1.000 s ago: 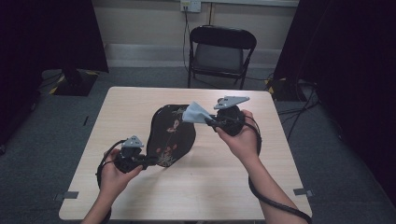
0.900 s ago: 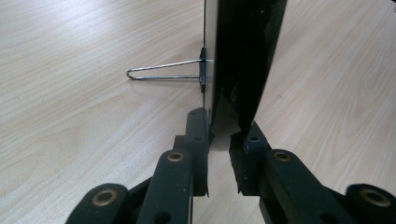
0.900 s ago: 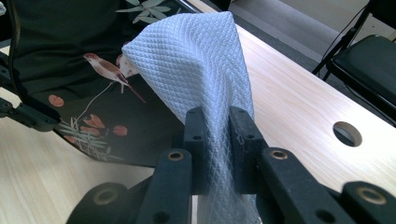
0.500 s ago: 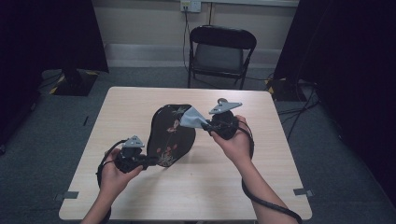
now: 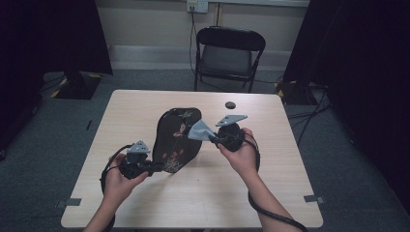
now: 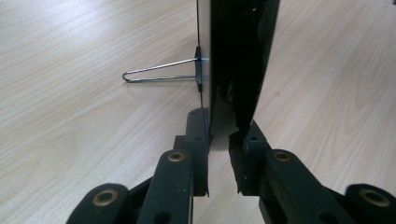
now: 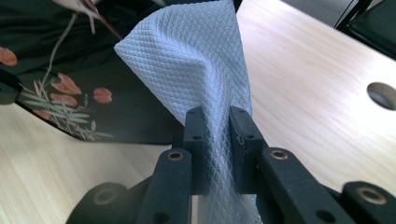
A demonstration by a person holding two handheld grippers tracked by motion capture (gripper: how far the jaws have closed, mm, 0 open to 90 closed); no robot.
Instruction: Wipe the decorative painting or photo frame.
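Observation:
A black oval tray painted with flowers stands tilted on its edge on the wooden table. My left gripper is shut on the tray's lower rim. In the left gripper view the jaws clamp the tray's dark edge, and a thin wire loop sticks out from its back. My right gripper is shut on a pale quilted cloth, which hangs just beside the tray's right rim. The cloth fans out above the right gripper's jaws, with the flowered tray face behind it.
A small round dark hole sits in the tabletop behind my right hand. A black folding chair stands beyond the table's far edge. Dark curtains hang on both sides. Cables trail from both grippers across the table.
My right gripper has come down and nearer, lowering the cloth beside the tray's right rim. The left gripper and the tray have stayed put.

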